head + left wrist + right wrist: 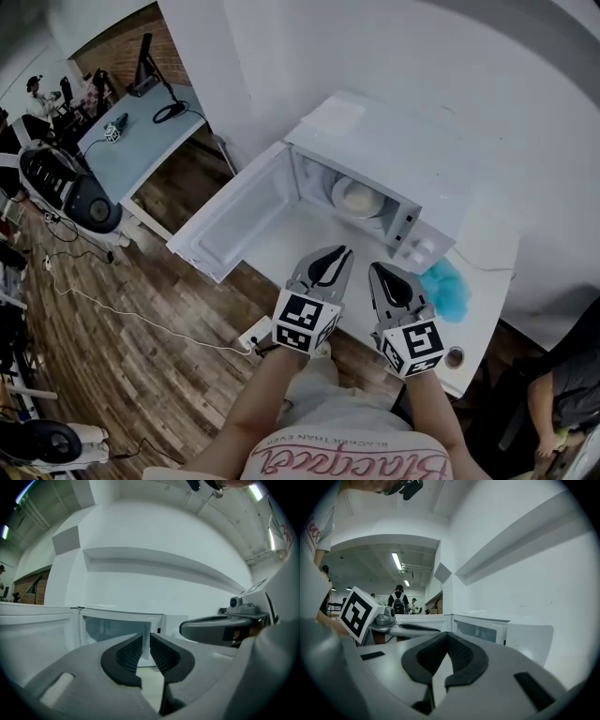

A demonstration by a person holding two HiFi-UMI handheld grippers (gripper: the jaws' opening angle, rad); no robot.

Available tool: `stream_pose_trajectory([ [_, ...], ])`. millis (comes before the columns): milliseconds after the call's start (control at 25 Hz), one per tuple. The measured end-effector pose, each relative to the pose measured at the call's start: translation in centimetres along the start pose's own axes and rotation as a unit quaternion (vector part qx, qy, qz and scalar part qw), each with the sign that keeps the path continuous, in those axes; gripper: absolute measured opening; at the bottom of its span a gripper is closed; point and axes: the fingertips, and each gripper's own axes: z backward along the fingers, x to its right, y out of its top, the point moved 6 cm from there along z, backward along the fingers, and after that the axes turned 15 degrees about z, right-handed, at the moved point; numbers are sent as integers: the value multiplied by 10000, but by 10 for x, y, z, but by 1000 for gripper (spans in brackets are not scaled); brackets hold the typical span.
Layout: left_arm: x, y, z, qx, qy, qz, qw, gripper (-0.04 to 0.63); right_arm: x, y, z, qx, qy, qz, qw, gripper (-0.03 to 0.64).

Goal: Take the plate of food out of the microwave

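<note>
The white microwave [375, 150] stands on a white table with its door [239, 211] swung wide to the left. Inside it, a white plate of pale food [358, 198] rests on the floor of the cavity. Both grippers hover side by side just before the opening, over the table's front part. My left gripper [345, 250] points at the cavity, its jaws a narrow slit apart with nothing between them [146, 637]. My right gripper [374, 266] has its tips together and holds nothing [447, 634]. The microwave front [117, 627] shows in both gripper views [480, 630].
A blue cloth [445, 281] lies on the table right of the microwave, and a small round object [455, 357] sits near the front edge. A power strip [253, 333] lies on the wooden floor. A light blue desk [141, 141] stands far left. A person [562, 384] sits at lower right.
</note>
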Motion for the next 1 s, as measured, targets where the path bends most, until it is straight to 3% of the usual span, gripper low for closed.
stream_pose_trajectory([
  [120, -13, 0, -9, -105, -105, 40, 9999, 68, 1, -5, -11, -124, -154, -50, 9998, 11],
  [320, -31, -4, -21, -294, -266, 133, 9991, 79, 2, -7, -25, -231, -334, -32, 9992, 9],
  [480, -47, -9, -32, -435, -244, 257, 9984, 151, 4, -14, -35, -339, -424, -24, 9985, 11],
  [720, -60, -17, -51, -743, -571, 446, 9946, 152, 12, -19, -45, -442, -577, -51, 9973, 11],
  [1000, -79, -33, -70, -890, -501, 904, 9907, 152, 14, -29, -52, -524, -691, -127, 9962, 11],
])
